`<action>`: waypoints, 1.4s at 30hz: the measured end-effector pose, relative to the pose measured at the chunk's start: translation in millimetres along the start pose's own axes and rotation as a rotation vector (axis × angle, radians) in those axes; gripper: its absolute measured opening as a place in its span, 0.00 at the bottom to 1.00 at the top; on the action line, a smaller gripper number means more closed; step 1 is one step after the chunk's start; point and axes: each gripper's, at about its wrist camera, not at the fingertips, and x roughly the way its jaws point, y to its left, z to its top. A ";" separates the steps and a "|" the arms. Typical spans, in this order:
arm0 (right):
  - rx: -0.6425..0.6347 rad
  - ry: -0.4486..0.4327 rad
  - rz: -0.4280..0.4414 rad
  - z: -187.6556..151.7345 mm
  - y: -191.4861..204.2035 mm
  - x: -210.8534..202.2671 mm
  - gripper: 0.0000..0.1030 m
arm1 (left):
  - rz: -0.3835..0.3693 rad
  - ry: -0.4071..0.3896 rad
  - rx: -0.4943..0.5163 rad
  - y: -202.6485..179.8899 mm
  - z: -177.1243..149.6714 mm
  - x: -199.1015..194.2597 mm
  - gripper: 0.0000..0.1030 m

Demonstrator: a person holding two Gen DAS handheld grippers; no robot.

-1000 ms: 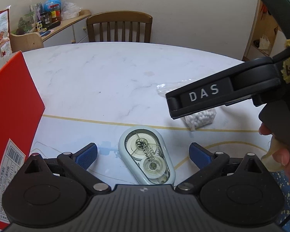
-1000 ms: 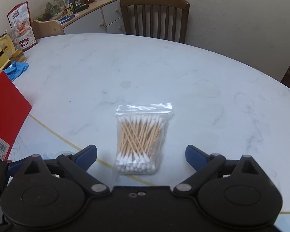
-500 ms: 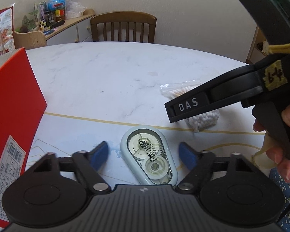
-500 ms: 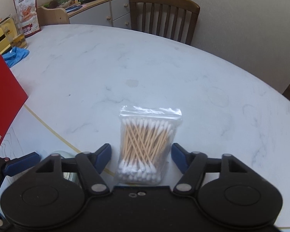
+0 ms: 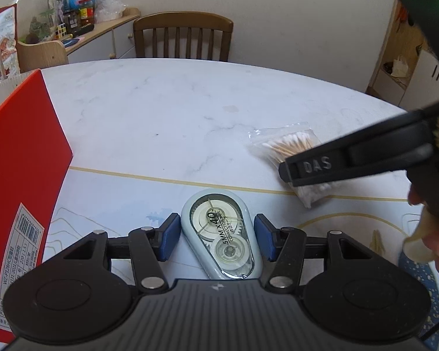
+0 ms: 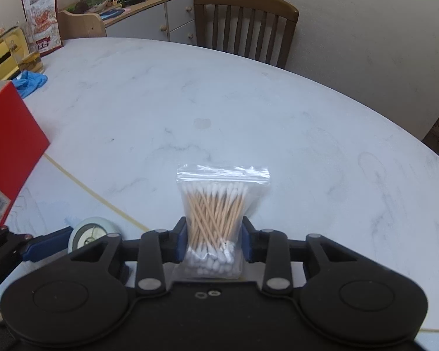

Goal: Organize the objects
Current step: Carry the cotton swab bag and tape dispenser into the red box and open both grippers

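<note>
A pale blue correction tape dispenser (image 5: 219,234) lies on the white marble table (image 5: 166,122). My left gripper (image 5: 217,239) has closed its blue pads against the dispenser's two sides. A clear bag of cotton swabs (image 6: 215,225) lies on the table, and my right gripper (image 6: 214,244) is shut on its near end, squeezing the bag narrow. The bag also shows in the left wrist view (image 5: 292,152), partly behind the right gripper's black body. The dispenser's round end shows in the right wrist view (image 6: 90,234).
A red cardboard box (image 5: 17,193) stands at the left, close to my left gripper. A wooden chair (image 5: 184,38) stands at the table's far side. A blue cloth (image 6: 29,80), a glass and a yellow box sit at the far left. A sideboard holds clutter.
Both grippers have closed from wide open: the left onto the correction tape, the right onto the cotton swab bag. Both have moved a little forward over their objects.
</note>
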 end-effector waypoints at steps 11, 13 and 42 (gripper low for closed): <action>0.021 -0.004 0.026 -26.3 6.4 -51.9 0.33 | -0.105 0.021 0.021 8.3 -1.4 -38.0 0.53; 0.029 -0.008 0.033 -28.6 9.6 -63.0 0.33 | -0.115 0.024 0.028 10.7 -1.2 -48.3 0.53; -0.023 -0.114 0.033 -23.0 166.6 -162.9 0.33 | -0.219 -0.004 0.028 171.6 14.2 -173.3 0.53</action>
